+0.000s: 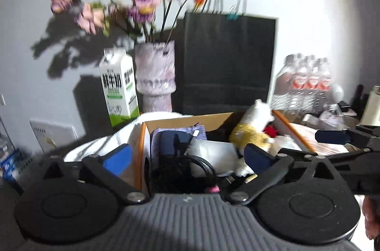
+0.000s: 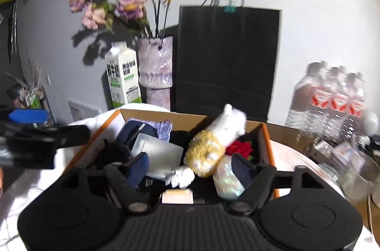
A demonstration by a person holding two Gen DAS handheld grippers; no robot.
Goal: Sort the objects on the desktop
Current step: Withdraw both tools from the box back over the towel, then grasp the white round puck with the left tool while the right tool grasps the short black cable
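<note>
An open cardboard box with orange edges holds several items: a white and yellow plush toy, a red flower, a silver flat case, a dark blue pouch and black cables. The box also shows in the left wrist view. My left gripper is open over the box's left part, empty. My right gripper is open over the box, straddling the plush toy's lower end without holding it. A small tan block lies below it.
Behind the box stand a milk carton, a pink vase with flowers and a black paper bag. A pack of water bottles is at right. A white towel lies left of the box. Clutter sits far right.
</note>
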